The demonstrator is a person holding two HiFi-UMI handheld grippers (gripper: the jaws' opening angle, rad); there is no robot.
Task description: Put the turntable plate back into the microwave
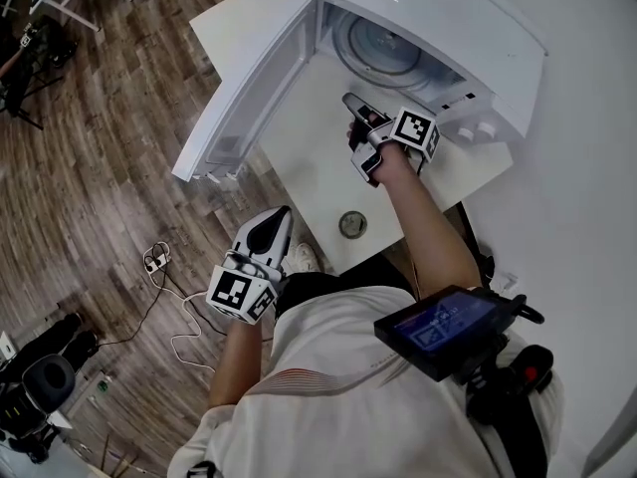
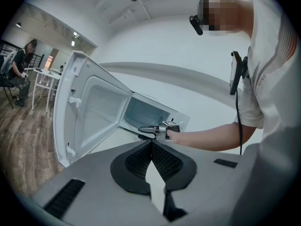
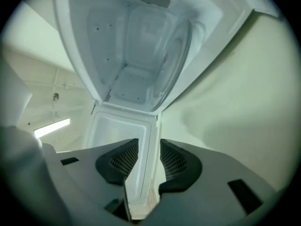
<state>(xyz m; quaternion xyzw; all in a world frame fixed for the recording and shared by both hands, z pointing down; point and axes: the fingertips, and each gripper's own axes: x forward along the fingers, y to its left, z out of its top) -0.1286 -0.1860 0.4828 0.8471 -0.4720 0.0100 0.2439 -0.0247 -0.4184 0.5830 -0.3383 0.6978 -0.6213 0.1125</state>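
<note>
The white microwave (image 1: 438,28) stands on a white table (image 1: 309,157) with its door (image 1: 244,88) swung wide to the left. The round glass turntable plate (image 1: 383,43) lies on the floor of the cavity. In the right gripper view, which is rolled, the plate (image 3: 175,55) shows inside the cavity. My right gripper (image 1: 350,100) hovers just in front of the cavity mouth, open, with nothing between its pads (image 3: 126,160). My left gripper (image 1: 282,215) hangs low by the table's near edge, its pads (image 2: 138,161) meeting at the tip and holding nothing.
A small round metal piece (image 1: 352,225) lies on the table near its front edge. The microwave's knobs (image 1: 476,129) are to the right of the cavity. A power strip with cable (image 1: 156,259) lies on the wooden floor. A person (image 2: 21,69) sits far off by a white table.
</note>
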